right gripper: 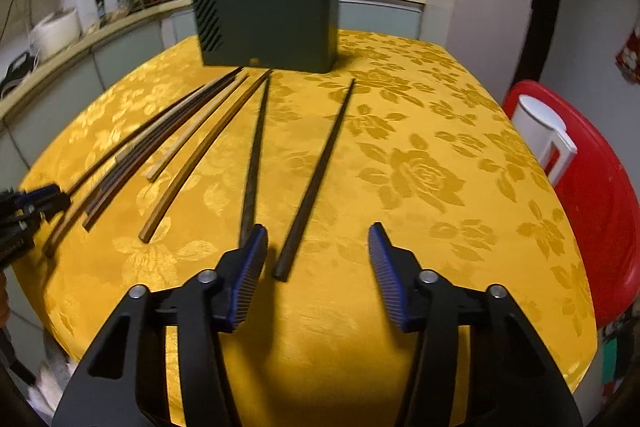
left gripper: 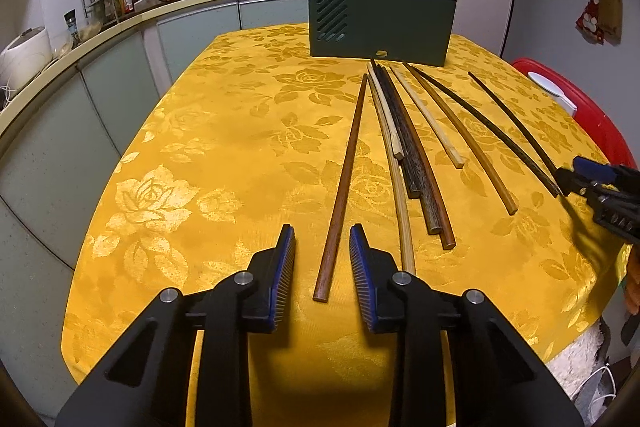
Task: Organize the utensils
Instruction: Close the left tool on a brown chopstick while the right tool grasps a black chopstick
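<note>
Several chopsticks, light, brown and black, lie side by side on the yellow flowered tablecloth (left gripper: 224,131). A dark green utensil holder (left gripper: 380,23) (right gripper: 272,23) stands at the far end of the table. My left gripper (left gripper: 322,239) is low over the near end of a reddish-brown chopstick (left gripper: 344,179), which lies between its blue pads without touching them. My right gripper (right gripper: 318,231) straddles the near end of a black chopstick (right gripper: 316,175), its pads apart from it. A second black chopstick (right gripper: 256,143) ends behind its left finger (right gripper: 250,259). Each gripper shows at the edge of the other's view: right gripper (left gripper: 572,177), left gripper (right gripper: 44,199).
A red plastic seat (right gripper: 592,195) with a white jug (right gripper: 540,131) on it stands close by the table's right edge. A kitchen counter (left gripper: 120,23) with a rice cooker, a rack and pans runs along the left and back. The cloth's left half holds no chopsticks.
</note>
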The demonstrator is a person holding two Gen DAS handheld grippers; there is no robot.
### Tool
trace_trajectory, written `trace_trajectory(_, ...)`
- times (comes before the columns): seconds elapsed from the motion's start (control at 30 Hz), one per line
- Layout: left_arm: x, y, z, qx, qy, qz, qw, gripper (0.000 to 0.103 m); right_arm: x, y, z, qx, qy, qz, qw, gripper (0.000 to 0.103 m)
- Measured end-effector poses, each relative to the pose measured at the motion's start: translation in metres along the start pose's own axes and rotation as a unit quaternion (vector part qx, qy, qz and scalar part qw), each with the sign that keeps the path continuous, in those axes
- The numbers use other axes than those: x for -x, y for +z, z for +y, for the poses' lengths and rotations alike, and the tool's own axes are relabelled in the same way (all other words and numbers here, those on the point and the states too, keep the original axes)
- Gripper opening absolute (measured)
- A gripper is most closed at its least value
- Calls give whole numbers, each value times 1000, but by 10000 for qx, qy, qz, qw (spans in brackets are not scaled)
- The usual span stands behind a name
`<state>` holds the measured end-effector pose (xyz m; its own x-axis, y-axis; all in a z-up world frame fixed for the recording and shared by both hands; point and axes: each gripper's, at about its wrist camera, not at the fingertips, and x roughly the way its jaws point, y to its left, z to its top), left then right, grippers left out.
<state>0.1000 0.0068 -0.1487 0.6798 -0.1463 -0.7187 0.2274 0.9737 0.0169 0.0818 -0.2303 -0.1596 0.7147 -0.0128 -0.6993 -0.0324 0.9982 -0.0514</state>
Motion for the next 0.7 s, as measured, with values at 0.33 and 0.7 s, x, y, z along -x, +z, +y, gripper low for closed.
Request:
trace_trajectory(0.33,2,-2,-2,-29,-98,-25,9999,28,5,-10,-11,-138,50,-149,9998,30)
trace_trajectory(0.7,2,-4,-7,-75,-268,-62,9996,7,7,-11,-1,-40,135,-284,9995,8)
